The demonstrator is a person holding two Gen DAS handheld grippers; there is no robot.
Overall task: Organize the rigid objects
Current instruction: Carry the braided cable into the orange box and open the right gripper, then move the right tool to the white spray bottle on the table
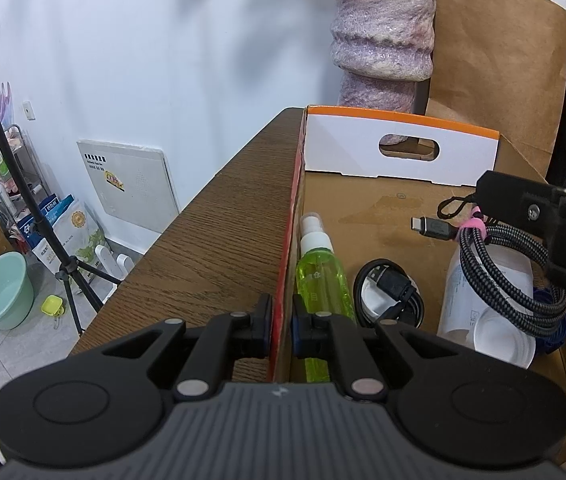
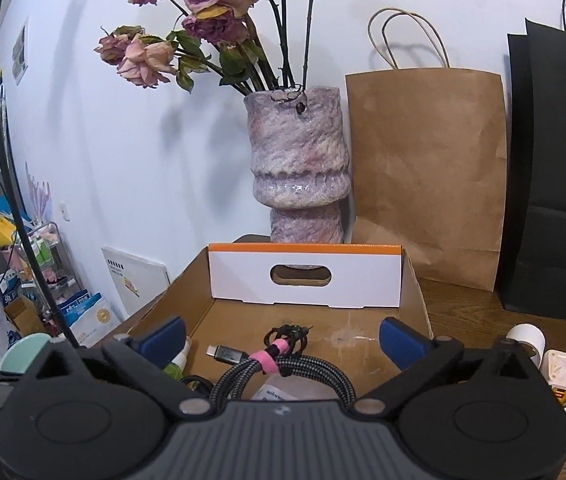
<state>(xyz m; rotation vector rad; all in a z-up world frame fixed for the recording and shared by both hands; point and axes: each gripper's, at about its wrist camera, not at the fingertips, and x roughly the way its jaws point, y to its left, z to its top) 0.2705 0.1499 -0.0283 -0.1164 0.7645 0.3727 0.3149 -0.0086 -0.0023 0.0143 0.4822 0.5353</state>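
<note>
A cardboard box (image 1: 387, 200) with an orange rim stands on the wooden table. My left gripper (image 1: 282, 332) is shut on the box's left wall. Inside lie a green spray bottle (image 1: 321, 276), a coiled black cable (image 1: 391, 296), a white bottle (image 1: 483, 320) and a grey braided cable (image 1: 511, 272) with a pink tie. My right gripper (image 2: 281, 340) is open above the box (image 2: 243, 320), with the braided cable (image 2: 283, 368) lying below and between its fingers, apart from both pads. In the left wrist view the right gripper's finger (image 1: 531, 204) shows over the cable.
A purple vase (image 2: 299, 160) with dried roses and a brown paper bag (image 2: 427, 176) stand behind the box; a black bag (image 2: 559, 176) is at the right. A white charger cube (image 2: 561, 372) and white tubes lie on the table (image 2: 483, 312) right of the box. The table edge (image 1: 203, 208) drops to the floor at the left.
</note>
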